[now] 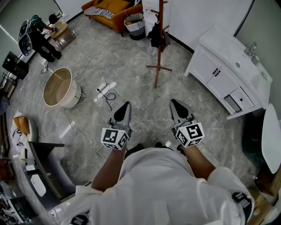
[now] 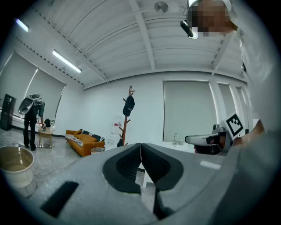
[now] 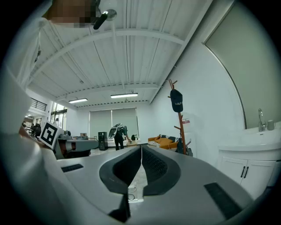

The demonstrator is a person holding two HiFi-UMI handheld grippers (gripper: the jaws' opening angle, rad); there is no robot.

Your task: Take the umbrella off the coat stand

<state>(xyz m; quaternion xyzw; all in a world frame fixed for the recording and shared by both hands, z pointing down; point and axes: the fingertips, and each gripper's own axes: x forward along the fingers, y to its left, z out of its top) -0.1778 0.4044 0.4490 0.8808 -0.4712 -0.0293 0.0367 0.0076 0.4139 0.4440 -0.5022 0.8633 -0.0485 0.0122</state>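
The brown wooden coat stand (image 1: 159, 44) rises from the floor well ahead of me, to the right of centre. Dark things (image 1: 157, 35) hang on its pegs in the head view; I cannot tell which is the umbrella. In the left gripper view the coat stand (image 2: 126, 121) carries a black cap (image 2: 128, 105). The right gripper view shows the same coat stand (image 3: 180, 127) and cap (image 3: 176, 101). My left gripper (image 1: 126, 105) (image 2: 140, 145) and right gripper (image 1: 175, 103) (image 3: 141, 147) are held level side by side, far short of the stand. Both are shut with nothing in them.
An orange sofa (image 1: 112, 11) and a laundry basket (image 1: 135, 24) stand behind the coat stand. A white sink cabinet (image 1: 228, 66) lines the right wall. A round tub (image 1: 61, 88), a power strip with cable (image 1: 104, 89) and a person (image 1: 41, 41) are to the left.
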